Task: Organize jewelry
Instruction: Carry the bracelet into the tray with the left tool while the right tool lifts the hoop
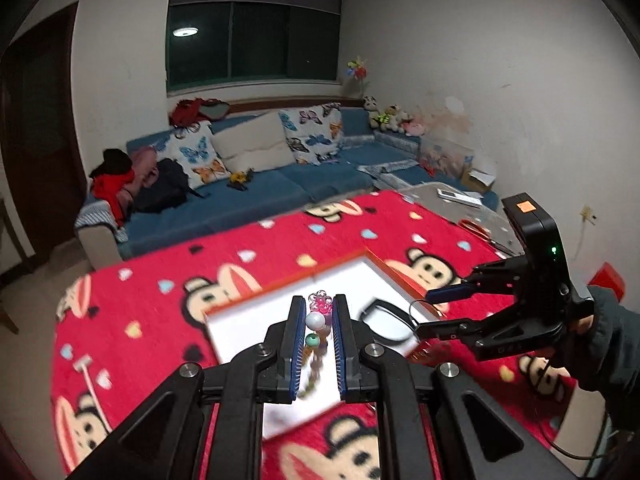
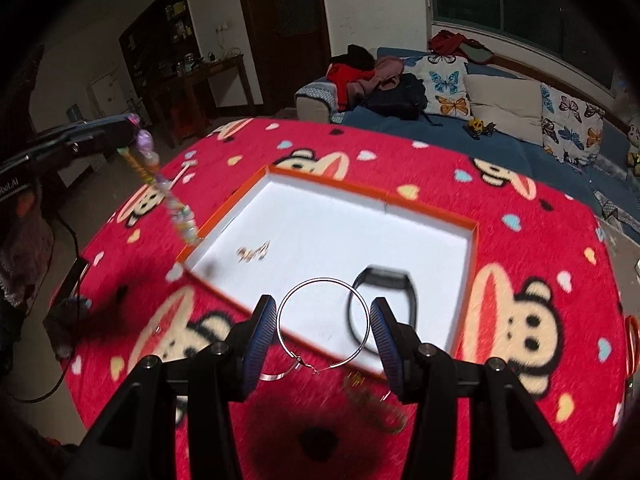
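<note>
An orange-rimmed white tray (image 2: 432,210) lies on the red monkey-print cloth. My left gripper (image 1: 317,312) is shut on a colourful beaded bracelet (image 1: 316,322); in the right wrist view the bracelet (image 2: 176,204) hangs down over the tray's left edge. My right gripper (image 2: 323,316) holds a large silver hoop earring (image 2: 280,308) between its pads above the tray's near edge; it also shows in the left wrist view (image 1: 424,312). A black band (image 2: 384,308) and a small gold piece (image 2: 253,252) lie in the tray.
A gold chain (image 2: 372,400) lies on the cloth near the tray's front edge. Orange scissors (image 1: 476,229) and a white remote (image 1: 458,196) lie at the table's far right. A blue sofa (image 1: 280,188) stands behind the table.
</note>
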